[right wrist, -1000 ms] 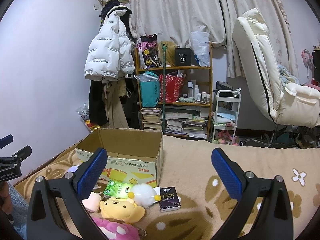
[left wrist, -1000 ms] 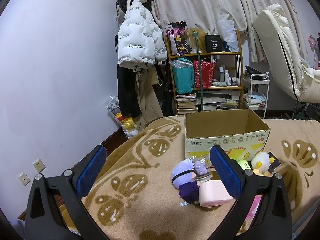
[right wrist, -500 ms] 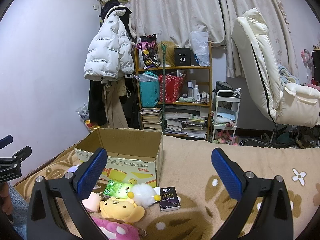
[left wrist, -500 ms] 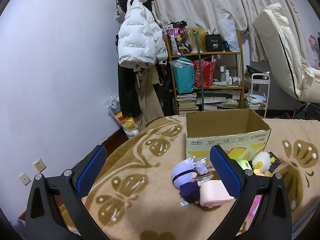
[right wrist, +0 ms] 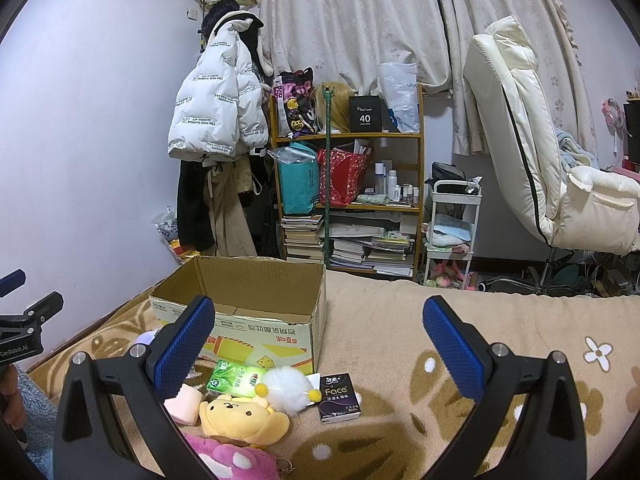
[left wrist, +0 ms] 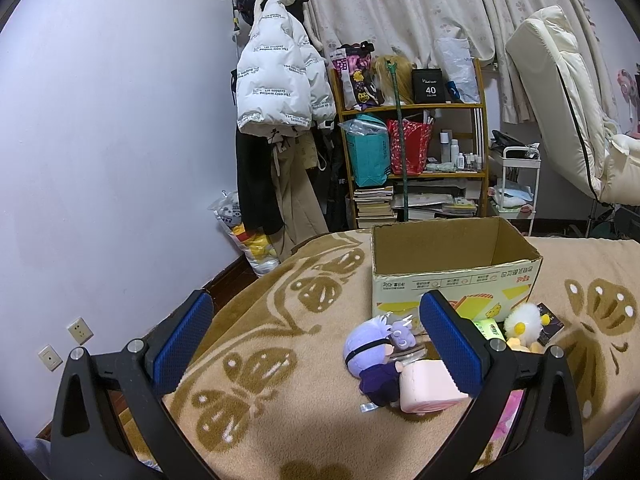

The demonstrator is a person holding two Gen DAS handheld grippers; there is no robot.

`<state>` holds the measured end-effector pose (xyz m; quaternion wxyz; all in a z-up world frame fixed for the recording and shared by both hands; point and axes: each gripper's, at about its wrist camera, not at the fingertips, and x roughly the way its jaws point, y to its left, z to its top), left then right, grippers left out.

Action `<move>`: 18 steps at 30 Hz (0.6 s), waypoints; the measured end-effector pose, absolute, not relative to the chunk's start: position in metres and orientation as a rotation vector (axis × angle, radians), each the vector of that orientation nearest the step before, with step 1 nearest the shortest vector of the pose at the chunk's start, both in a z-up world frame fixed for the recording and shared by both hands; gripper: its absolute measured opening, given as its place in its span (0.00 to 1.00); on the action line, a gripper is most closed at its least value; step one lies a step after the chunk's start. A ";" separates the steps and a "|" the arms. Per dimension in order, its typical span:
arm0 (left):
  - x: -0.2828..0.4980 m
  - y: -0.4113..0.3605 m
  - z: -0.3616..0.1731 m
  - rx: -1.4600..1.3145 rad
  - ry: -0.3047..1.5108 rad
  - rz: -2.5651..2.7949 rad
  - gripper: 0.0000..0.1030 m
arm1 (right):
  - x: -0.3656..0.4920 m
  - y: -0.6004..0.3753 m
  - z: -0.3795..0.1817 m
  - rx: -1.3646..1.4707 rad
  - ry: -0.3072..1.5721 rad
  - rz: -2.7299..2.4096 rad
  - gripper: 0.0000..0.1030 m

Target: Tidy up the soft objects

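An open cardboard box (left wrist: 452,276) (right wrist: 256,320) stands on the beige patterned blanket (left wrist: 280,344). In front of it lie a purple-haired plush doll (left wrist: 370,360), a pink soft block (left wrist: 428,384) (right wrist: 184,402), a white fluffy chick (left wrist: 520,320) (right wrist: 286,388), a yellow bear plush (right wrist: 240,418), a pink spotted plush (right wrist: 232,456), a green tissue pack (right wrist: 234,378) and a black tissue pack (right wrist: 338,396). My left gripper (left wrist: 316,340) is open, nothing in it, just short of the doll. My right gripper (right wrist: 318,344) hangs open and empty above the toys.
A bookshelf (right wrist: 348,200) with bags and books, a hanging white jacket (left wrist: 276,88), a small white cart (right wrist: 452,232) and a cream recliner (right wrist: 536,176) stand beyond the bed. The left gripper's frame (right wrist: 24,328) shows at the right view's left edge.
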<state>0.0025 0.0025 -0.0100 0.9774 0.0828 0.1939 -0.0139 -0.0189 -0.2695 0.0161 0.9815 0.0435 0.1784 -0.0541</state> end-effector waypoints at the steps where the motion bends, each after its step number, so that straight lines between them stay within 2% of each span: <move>1: 0.002 0.002 -0.010 0.167 0.390 -0.027 0.99 | -0.019 -0.270 0.016 0.087 0.359 -0.109 1.00; 18: 0.003 0.004 -0.012 0.169 0.391 -0.026 0.99 | -0.019 -0.270 0.016 0.088 0.359 -0.109 1.00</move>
